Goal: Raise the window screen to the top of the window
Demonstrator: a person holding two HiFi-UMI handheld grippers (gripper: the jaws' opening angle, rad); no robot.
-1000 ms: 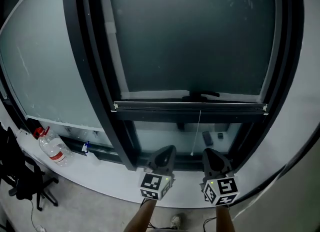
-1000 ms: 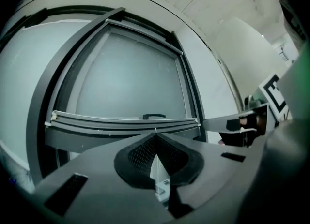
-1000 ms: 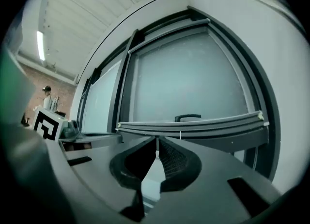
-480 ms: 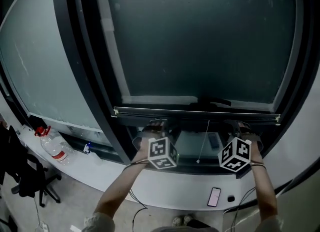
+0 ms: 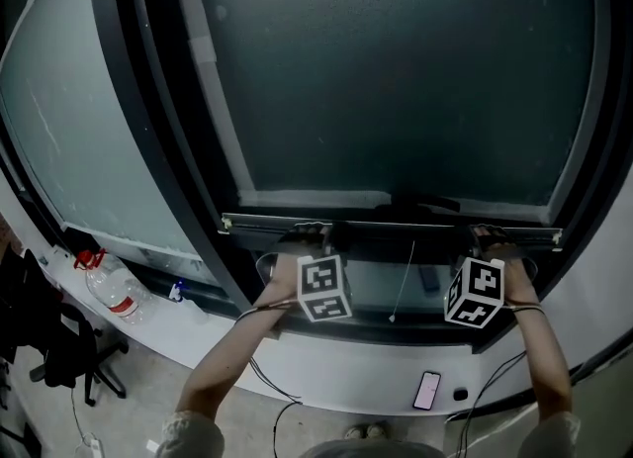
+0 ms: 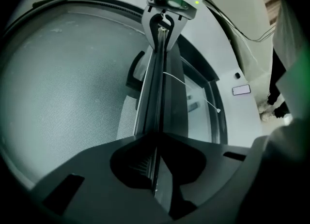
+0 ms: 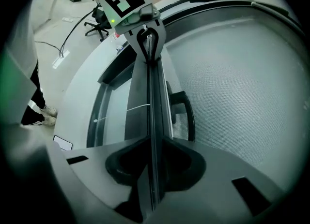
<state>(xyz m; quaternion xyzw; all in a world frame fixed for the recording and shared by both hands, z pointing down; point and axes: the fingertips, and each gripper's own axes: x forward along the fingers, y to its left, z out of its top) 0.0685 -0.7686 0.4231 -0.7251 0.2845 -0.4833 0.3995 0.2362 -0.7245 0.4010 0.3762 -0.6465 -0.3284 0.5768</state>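
Observation:
The window screen (image 5: 396, 80) is dark mesh with a black bottom bar (image 5: 391, 230) running across the window, and a white pull cord (image 5: 403, 288) hangs from it. My left gripper (image 5: 303, 239) is on the bar's left part and my right gripper (image 5: 489, 240) on its right part. In the left gripper view the bar (image 6: 156, 82) runs straight between the left gripper's (image 6: 156, 143) closing jaws to the right gripper (image 6: 163, 22) at the far end. The right gripper view mirrors this: the bar (image 7: 151, 92) sits between the right gripper's (image 7: 152, 143) closing jaws.
A black window handle (image 5: 425, 201) sits just above the bar's middle. A water bottle with a red cap (image 5: 111, 288) and a small blue-topped bottle (image 5: 176, 291) stand on the sill at left. A phone (image 5: 426, 390) lies on the ledge below. An office chair (image 5: 49, 342) stands at lower left.
Both grippers went from side by side low at the sill up to the bar, spread apart, rolled over, and now have the bar between their jaws.

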